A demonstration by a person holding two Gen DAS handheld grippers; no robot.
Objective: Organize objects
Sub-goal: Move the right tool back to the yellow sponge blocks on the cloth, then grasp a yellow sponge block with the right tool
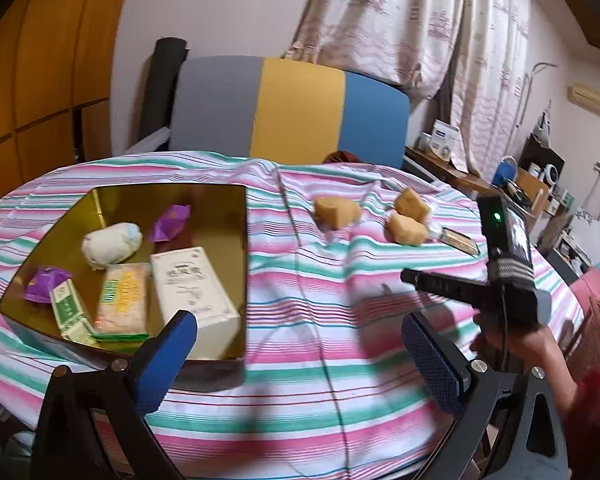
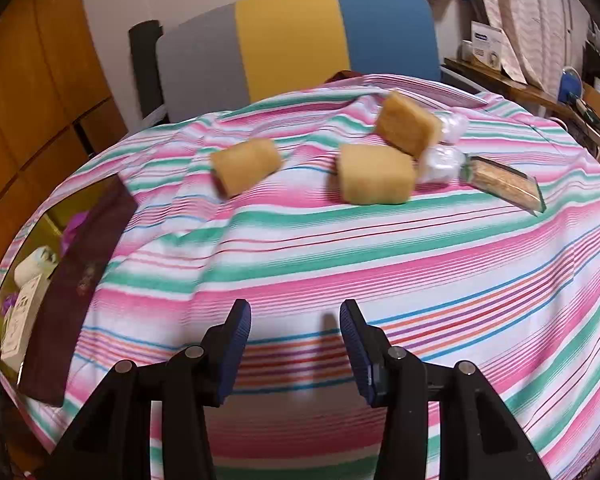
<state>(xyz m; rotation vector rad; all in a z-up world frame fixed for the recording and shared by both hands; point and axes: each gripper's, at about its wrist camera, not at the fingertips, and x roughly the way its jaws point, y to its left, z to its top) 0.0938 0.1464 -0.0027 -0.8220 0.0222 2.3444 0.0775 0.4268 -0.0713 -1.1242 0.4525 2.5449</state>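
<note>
Empty right gripper (image 2: 296,344); beyond, flat packet (image 2: 504,186) lengthwise down-right.

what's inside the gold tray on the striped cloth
In the gold tray: a white box, an orange snack pack, a green carton, two purple wrappers, a white bundle. Anything beneath them is hidden.

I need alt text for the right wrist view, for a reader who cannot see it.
The open, empty right claw hovers over a pink, green and white striped tablecloth. Ahead lie three tan wrapped cakes, two white packets and a flat cracker pack. A gold-lined box with snacks sits at the left edge.
</note>
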